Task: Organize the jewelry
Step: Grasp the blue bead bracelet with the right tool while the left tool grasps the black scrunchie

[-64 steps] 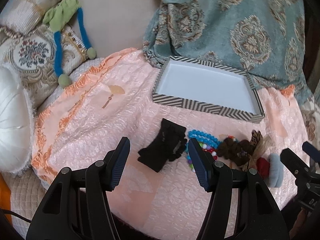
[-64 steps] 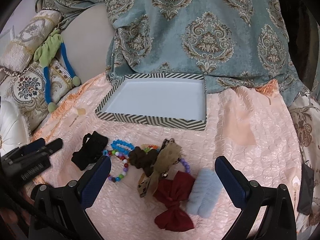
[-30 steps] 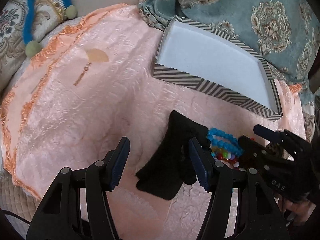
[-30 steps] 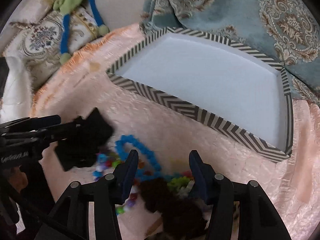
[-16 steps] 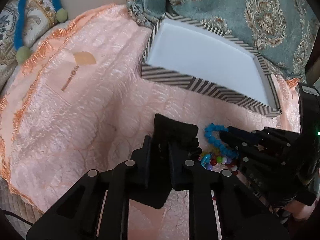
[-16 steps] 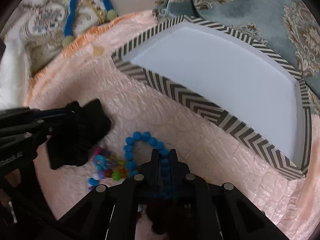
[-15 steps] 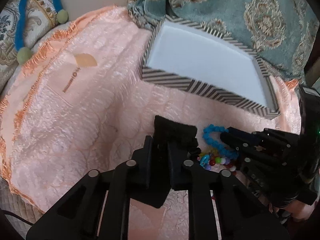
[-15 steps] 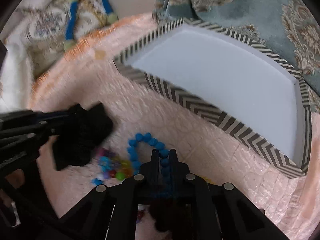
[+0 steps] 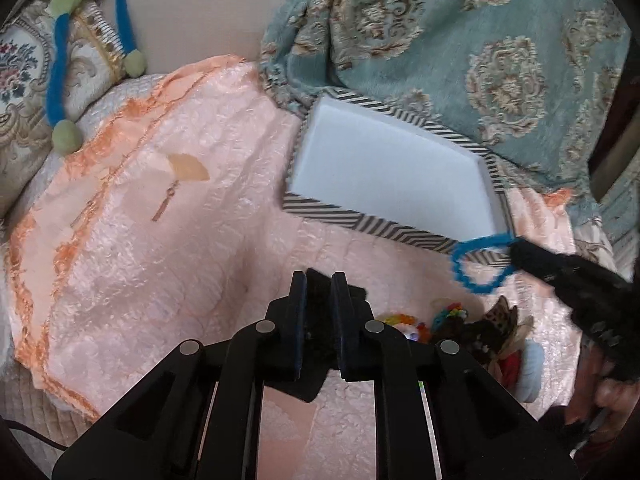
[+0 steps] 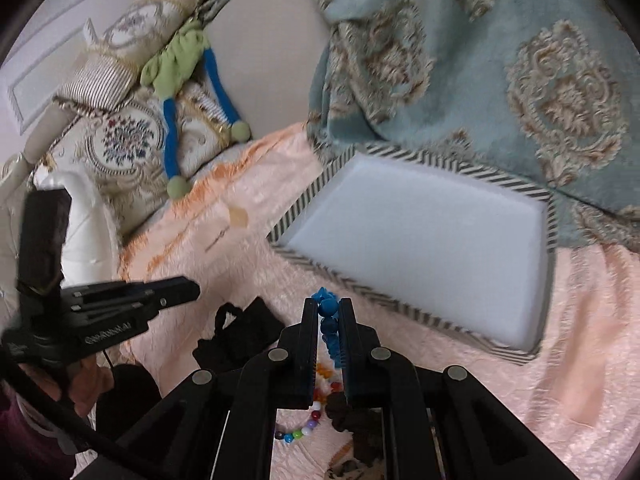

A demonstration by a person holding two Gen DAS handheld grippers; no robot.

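- Writing: white lettering on the side of the left gripper body in the right wrist view, too blurred to read. No other legible label.
- Far left: patterned cushions (image 10: 128, 140) with a green-and-blue plush toy (image 10: 180, 60) draped over them.
- Pink quilted bedspread (image 9: 160, 240) covers the bed; a small fan-shaped print with a tassel (image 9: 188, 168) sits on its left part.
- Left gripper (image 9: 319, 280): clenched on the black fabric accessory (image 9: 316, 380). Jaws were wide apart a second ago and have just closed onto it; the accessory now hangs from the pads, lifted off the bedspread.
- Striped-rim white tray (image 9: 360, 222): centre-right, holds nothing, same spot as before, against the teal patterned blanket (image 9: 500, 60).
- Right gripper (image 10: 329, 304): clenched on the blue bead bracelet (image 10: 330, 320). Its jaws have just closed too; the bracelet lay on the bedspread a second ago. In the left wrist view the bracelet (image 9: 480, 264) dangles as a loop in front of the tray's near right corner.
- Remaining pile on the bedspread, lower right: multicolour bead bracelet (image 10: 304, 428), brown hair pieces (image 9: 496, 324), red bow (image 9: 508, 368), pale blue fluffy piece (image 9: 530, 372).
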